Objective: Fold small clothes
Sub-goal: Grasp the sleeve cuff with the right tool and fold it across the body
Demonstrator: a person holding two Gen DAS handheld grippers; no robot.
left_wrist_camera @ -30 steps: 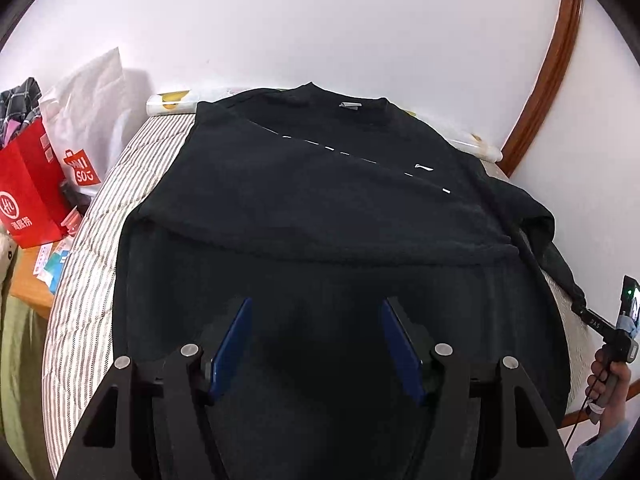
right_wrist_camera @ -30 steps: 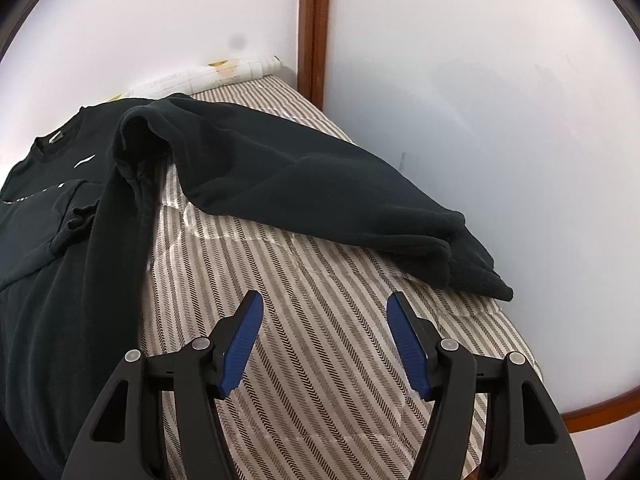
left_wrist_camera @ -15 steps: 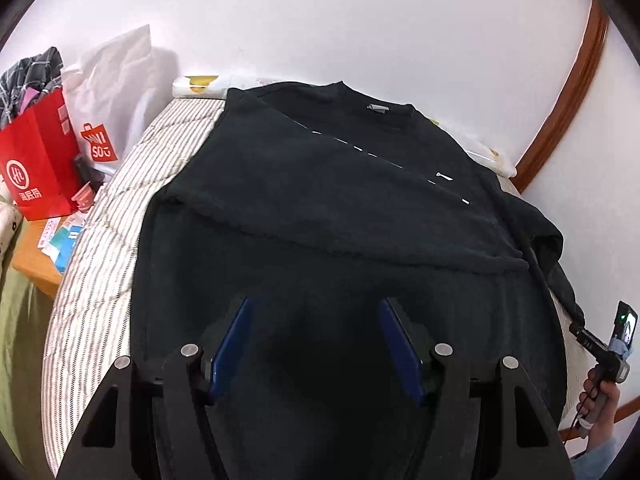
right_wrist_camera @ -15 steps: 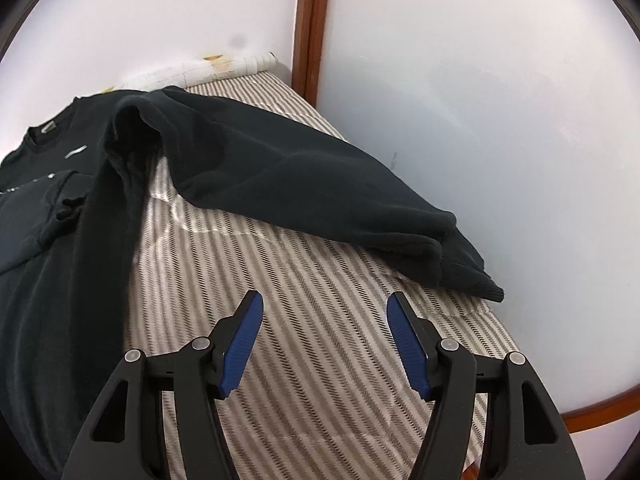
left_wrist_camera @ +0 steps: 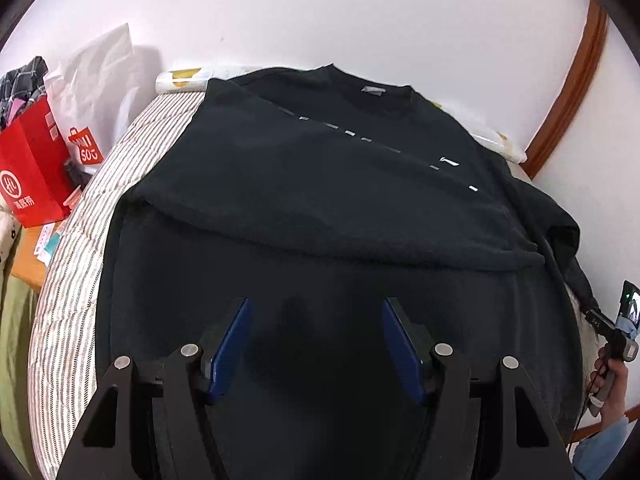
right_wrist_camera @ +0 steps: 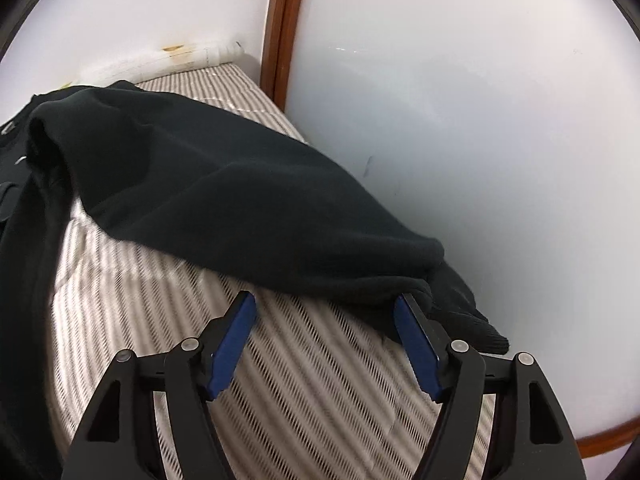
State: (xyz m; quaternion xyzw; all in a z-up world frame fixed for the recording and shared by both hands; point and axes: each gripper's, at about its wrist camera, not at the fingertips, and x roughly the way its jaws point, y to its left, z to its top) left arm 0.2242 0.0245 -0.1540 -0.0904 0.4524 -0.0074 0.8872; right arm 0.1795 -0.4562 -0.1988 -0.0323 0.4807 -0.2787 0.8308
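- Compared with the view half a second before, the sleeve point(right_wrist_camera: 248, 204) was seen larger and lower in the right wrist frame, its cuff point(right_wrist_camera: 472, 312) now level with the blue pads; the right gripper point(right_wrist_camera: 324, 312) was judged to have been brought forward toward that cuff.
- From this it was inferred that the next fold was to be the sleeve, which would be picked up near the cuff and carried inward over the body.
- The jaws of the right gripper were held wide apart and nothing was gripped; the right-hand pad lay just beside the cuff, though contact could not be confirmed.
- The left gripper point(left_wrist_camera: 316, 320) was held over the lower centre of the black sweatshirt point(left_wrist_camera: 320, 184), its jaws likewise spread wide and empty.
- The sweatshirt was spread on the striped bed point(left_wrist_camera: 76, 264), collar toward the wall at the upper centre of the left view; one sleeve was already folded across the chest, with dashed white markings running diagonally.
- The other sleeve was stretched out toward the lower right of the right view, lying along the wall.
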